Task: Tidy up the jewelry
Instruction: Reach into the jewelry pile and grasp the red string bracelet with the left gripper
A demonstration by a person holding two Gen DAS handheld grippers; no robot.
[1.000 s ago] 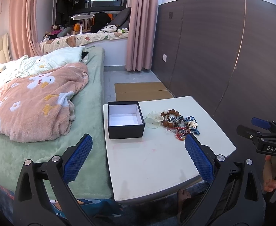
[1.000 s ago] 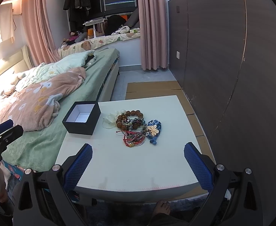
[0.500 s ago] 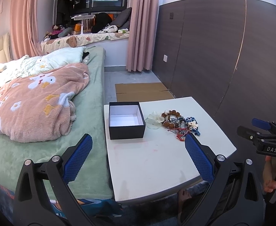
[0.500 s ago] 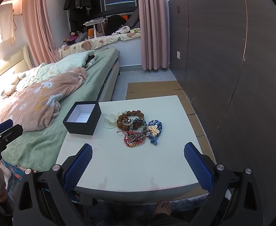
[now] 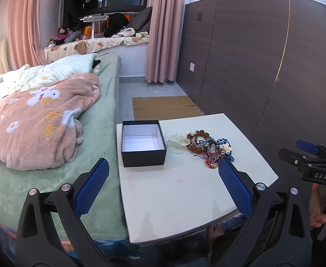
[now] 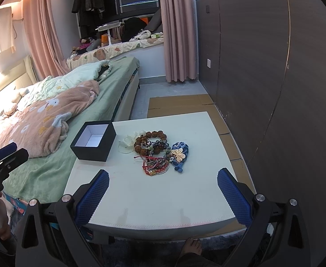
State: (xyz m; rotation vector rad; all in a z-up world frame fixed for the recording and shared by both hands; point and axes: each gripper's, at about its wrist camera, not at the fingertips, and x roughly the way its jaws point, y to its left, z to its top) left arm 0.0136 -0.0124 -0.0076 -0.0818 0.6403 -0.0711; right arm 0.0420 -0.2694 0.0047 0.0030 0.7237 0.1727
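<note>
A pile of jewelry (image 5: 204, 145) (image 6: 157, 150) lies on a small white table (image 5: 180, 191) (image 6: 163, 195): brown bead bracelets, red cord bracelets (image 6: 155, 166), a blue piece with a gold clover (image 6: 179, 154) and a pale clear piece (image 6: 126, 144). An open black box (image 5: 142, 145) (image 6: 93, 141) with a white inside stands left of the pile and looks empty. My left gripper (image 5: 163, 182) is open and empty, held above the table's near left part. My right gripper (image 6: 163, 191) is open and empty over the table's near edge.
A bed with a green sheet (image 5: 51, 178) and a pink blanket (image 5: 33, 129) runs along the table's left side. A dark panelled wall (image 6: 274, 66) stands to the right. Flat cardboard (image 5: 165, 108) lies on the floor behind the table. A bare foot (image 6: 191, 247) shows under the front edge.
Both grippers have stayed open and nearly still. The left wrist view has drifted slightly, so the table sits a little further right. Nothing on the table has moved.
</note>
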